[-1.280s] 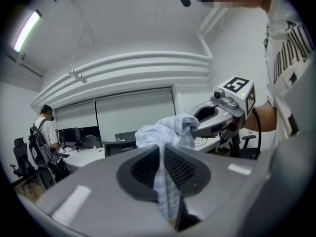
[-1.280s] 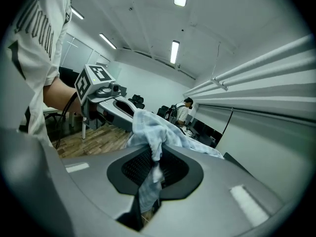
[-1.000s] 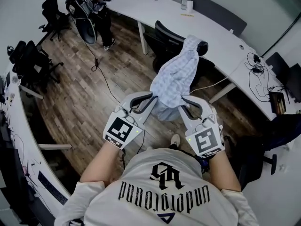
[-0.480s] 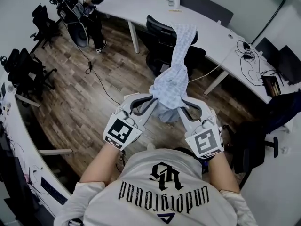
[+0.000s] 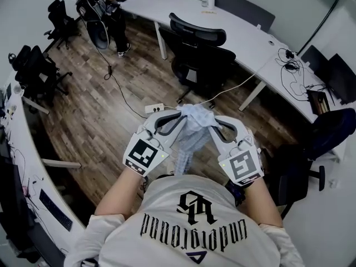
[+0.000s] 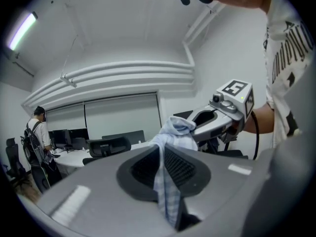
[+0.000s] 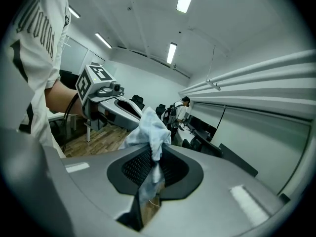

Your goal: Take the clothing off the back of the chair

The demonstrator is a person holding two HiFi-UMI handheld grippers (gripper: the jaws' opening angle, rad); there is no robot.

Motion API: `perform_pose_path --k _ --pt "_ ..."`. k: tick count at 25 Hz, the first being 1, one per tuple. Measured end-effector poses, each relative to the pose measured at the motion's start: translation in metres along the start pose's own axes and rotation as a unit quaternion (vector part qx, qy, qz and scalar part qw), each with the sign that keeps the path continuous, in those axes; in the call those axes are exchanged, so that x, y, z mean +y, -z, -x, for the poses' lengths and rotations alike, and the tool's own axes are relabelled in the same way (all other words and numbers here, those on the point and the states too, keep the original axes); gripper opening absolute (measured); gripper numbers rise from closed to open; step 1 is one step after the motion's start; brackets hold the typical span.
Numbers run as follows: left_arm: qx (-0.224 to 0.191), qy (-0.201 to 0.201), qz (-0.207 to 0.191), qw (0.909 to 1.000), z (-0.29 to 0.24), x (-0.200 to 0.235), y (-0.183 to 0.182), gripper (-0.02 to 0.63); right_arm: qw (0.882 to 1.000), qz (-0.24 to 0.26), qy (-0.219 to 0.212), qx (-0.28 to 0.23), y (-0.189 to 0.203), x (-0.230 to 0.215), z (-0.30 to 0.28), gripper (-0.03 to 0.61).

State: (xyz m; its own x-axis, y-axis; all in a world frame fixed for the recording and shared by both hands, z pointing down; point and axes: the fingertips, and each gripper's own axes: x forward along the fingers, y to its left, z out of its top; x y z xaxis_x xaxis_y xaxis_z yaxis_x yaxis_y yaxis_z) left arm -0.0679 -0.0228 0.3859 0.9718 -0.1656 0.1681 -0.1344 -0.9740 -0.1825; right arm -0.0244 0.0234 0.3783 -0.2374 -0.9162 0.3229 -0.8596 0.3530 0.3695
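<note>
Step in hand: getting the clothing (image 5: pixel 192 128) clear, I'd judge; best to hold both grips firm and level so the hanging tail snags on nothing.
Left claw: the left claw (image 5: pixel 178 116) is clamped tight on one fold.
Right claw: the right claw (image 5: pixel 213 121) is pinched on a neighbouring fold.
Clothing: bunched between the two claw tips, tail dangling below, well apart from the bare-backed chair (image 5: pixel 197 35).
</note>
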Motion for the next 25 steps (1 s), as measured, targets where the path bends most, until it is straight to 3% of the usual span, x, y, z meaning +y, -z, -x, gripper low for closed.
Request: perform_pose_path --k 15,25 --pt "0.017 -0.030 0.021 0.9992 0.012 -0.149 0.005 0.080 0.997 -0.021 -0.065 -0.028 0.054 0.049 0.125 0.044" --pt "0.020 -0.019 0.026 0.9993 0.019 -0.190 0.006 0.080 0.997 -0.033 -0.061 -0.032 0.070 0.068 0.160 0.044"
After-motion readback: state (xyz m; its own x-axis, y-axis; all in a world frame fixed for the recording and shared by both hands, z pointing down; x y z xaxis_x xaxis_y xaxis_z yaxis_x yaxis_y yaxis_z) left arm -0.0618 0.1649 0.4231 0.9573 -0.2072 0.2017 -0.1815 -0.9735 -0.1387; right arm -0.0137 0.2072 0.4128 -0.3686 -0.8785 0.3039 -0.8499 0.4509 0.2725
